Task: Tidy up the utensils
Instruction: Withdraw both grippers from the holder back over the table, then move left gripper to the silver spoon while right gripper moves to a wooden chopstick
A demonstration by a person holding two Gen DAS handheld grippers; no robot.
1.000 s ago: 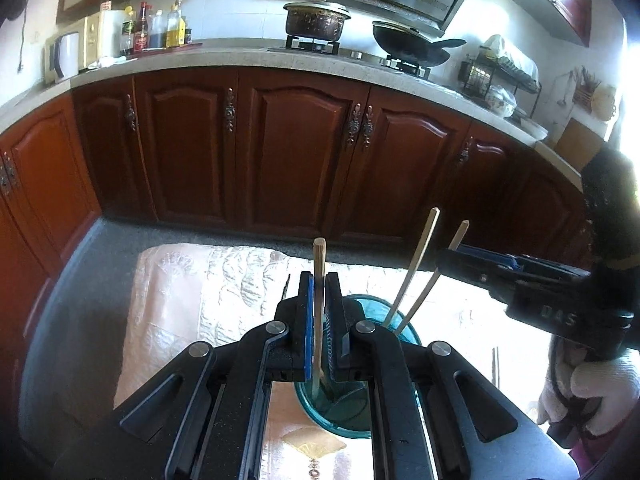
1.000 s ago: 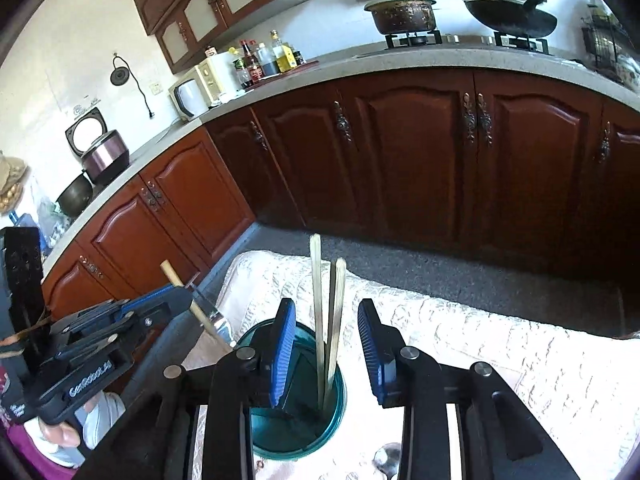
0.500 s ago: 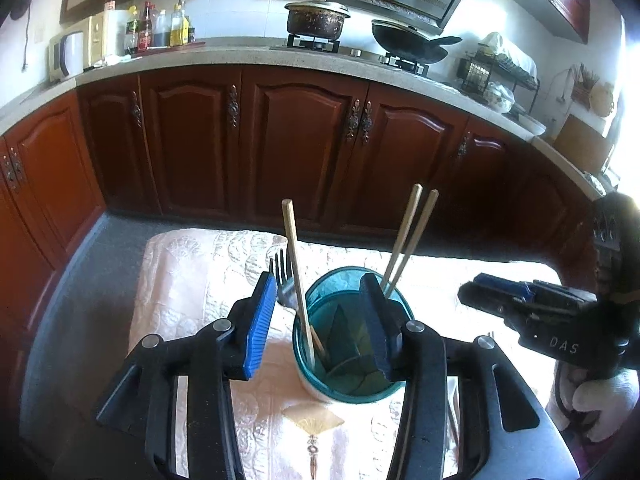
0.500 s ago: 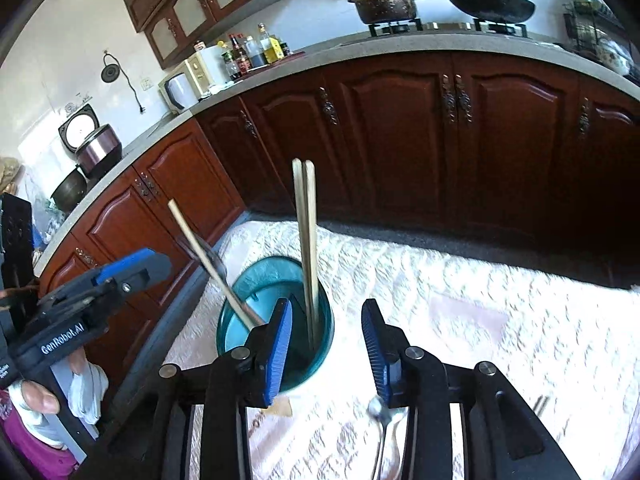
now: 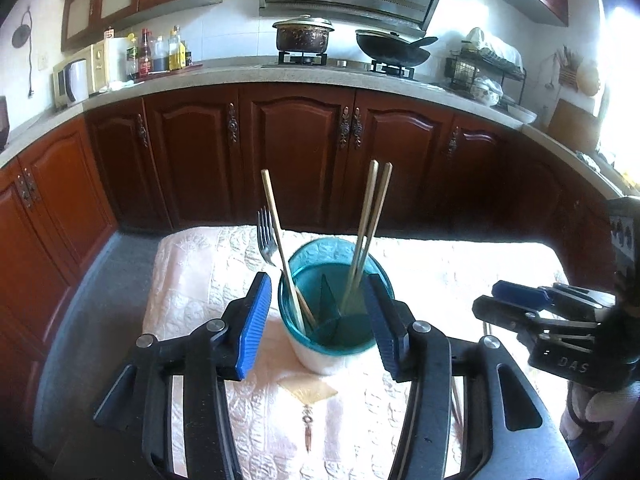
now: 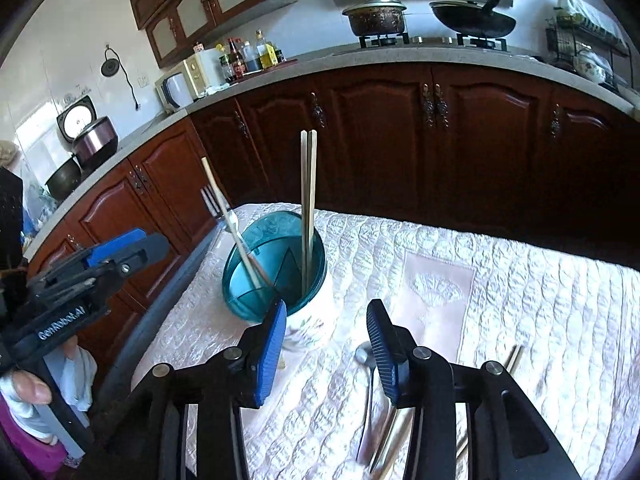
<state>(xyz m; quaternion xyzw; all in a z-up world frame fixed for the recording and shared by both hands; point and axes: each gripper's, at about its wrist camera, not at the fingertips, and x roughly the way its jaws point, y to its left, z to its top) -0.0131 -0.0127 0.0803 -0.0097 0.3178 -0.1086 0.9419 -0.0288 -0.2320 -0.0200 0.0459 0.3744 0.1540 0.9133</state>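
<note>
A teal utensil holder (image 5: 335, 312) with inner dividers stands on the quilted table; it also shows in the right wrist view (image 6: 276, 272). In it stand a pair of chopsticks (image 5: 368, 232), one single chopstick (image 5: 280, 248) and a fork (image 5: 266, 236). My left gripper (image 5: 318, 320) is open and empty, its jaws either side of the holder, just in front of it. My right gripper (image 6: 326, 344) is open and empty, to the right of the holder, over a spoon (image 6: 366, 392) and loose chopsticks (image 6: 400, 436) lying on the cloth.
The table wears a white quilted cloth (image 6: 500, 280). Dark wood kitchen cabinets (image 5: 300, 152) run behind it, with a pot (image 5: 304, 34) and a wok (image 5: 392, 46) on the stove. The right gripper shows at the right of the left wrist view (image 5: 520, 308).
My left gripper let go of the single chopstick in the holder, opened wide and drew back. My right gripper backed away from the pair of chopsticks, lower and to the right.
</note>
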